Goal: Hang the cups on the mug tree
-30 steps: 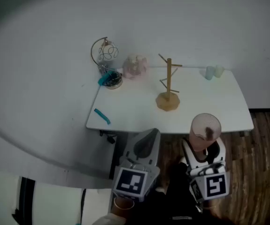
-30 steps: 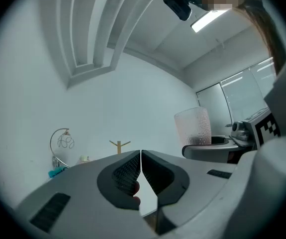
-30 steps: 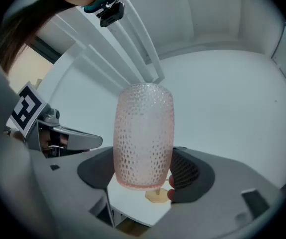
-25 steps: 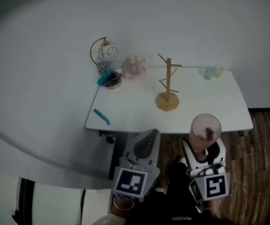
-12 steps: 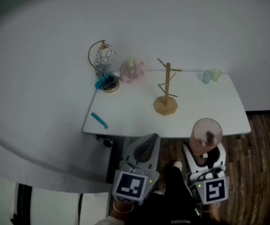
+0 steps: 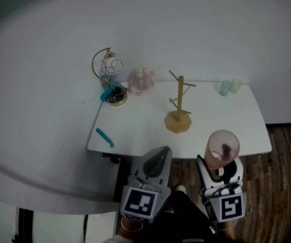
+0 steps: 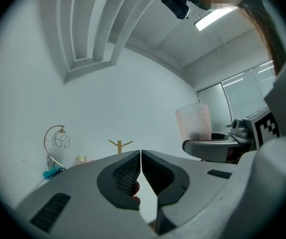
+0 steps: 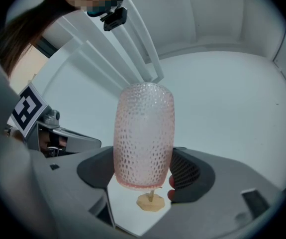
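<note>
**A:** Nearest first: what do the 2 grippers have?

**B:** The left gripper (image 7: 141, 176) has its jaws pressed together on nothing. The right gripper (image 8: 145, 178) is clamped on the lower end of a pink, dimpled, translucent cup (image 8: 143, 133). The cup stands out of the jaws with its long axis in line with them.

**A:** Where is that against the table?

**B:** Just short of the white table's (image 6: 226, 128) near edge, above the dark wood floor (image 6: 287, 186).

**A:** And the target?

**B:** The wooden mug tree (image 6: 179, 105) stands upright mid-table, ahead and to the left of the cup. I'd judge the right hand must carry forward and left. I see no handle, so I cannot tell how the cup would catch a peg.

**A:** Beyond that?

**B:** 2 small pale cups (image 6: 225, 88) sit at the far right corner. None hangs on the tree.
</note>
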Demonstrator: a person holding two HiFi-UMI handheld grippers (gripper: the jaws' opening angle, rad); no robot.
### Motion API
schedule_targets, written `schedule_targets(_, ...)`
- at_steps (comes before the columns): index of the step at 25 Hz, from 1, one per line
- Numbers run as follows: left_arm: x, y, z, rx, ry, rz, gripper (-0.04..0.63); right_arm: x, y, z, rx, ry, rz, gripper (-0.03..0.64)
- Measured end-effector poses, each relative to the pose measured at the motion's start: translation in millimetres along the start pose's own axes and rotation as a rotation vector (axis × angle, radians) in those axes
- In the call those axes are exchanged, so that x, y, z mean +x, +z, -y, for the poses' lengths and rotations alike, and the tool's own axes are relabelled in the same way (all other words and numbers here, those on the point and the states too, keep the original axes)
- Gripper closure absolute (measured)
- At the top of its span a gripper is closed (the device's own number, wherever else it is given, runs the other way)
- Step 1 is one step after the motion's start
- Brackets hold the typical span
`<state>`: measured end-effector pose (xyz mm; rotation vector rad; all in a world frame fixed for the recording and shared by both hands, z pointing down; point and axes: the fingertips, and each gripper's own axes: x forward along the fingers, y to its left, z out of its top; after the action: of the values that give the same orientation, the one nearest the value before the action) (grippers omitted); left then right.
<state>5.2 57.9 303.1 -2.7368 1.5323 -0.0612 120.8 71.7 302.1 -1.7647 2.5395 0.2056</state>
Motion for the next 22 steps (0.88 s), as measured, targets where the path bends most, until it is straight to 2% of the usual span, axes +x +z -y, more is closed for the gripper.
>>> schedule_targets(22, 94.7, 18.7, -32.5, 0.023, 0.053, -0.008, 0.588, 87.0, -7.3, 64.3, -0.011, 0.02, -0.003, 0.281)
